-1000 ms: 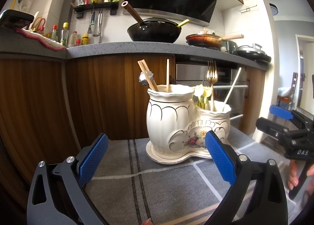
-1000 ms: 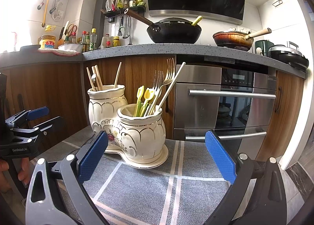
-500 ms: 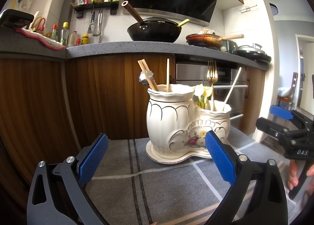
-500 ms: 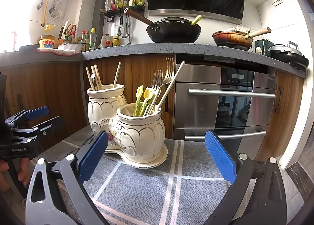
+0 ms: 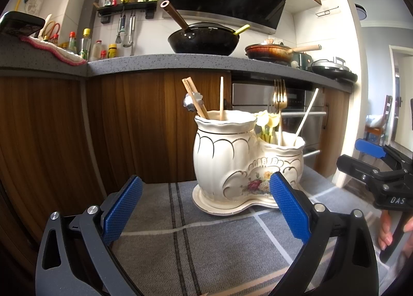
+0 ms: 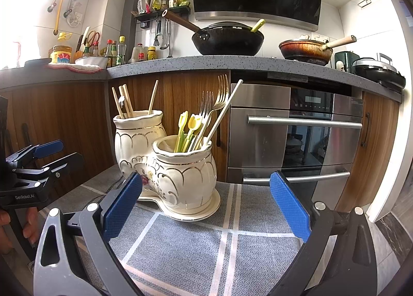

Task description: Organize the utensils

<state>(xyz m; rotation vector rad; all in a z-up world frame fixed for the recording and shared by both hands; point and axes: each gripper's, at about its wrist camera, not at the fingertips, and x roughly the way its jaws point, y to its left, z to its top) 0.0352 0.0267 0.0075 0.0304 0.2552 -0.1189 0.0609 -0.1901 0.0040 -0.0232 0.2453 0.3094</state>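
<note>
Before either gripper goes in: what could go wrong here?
1. The long white chopstick leans far out of the shorter pot; a gripper passing by could knock it out.
2. Forks and yellow-green utensils are packed together, so pulling one may drag its neighbours.
3. The ceramic holder stands tall on its saucer; a sideways pull might tip it.

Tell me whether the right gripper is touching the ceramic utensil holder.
Apart. The right wrist view shows the right gripper open, with grey cloth visible between its fingers and the utensil holder.
</note>
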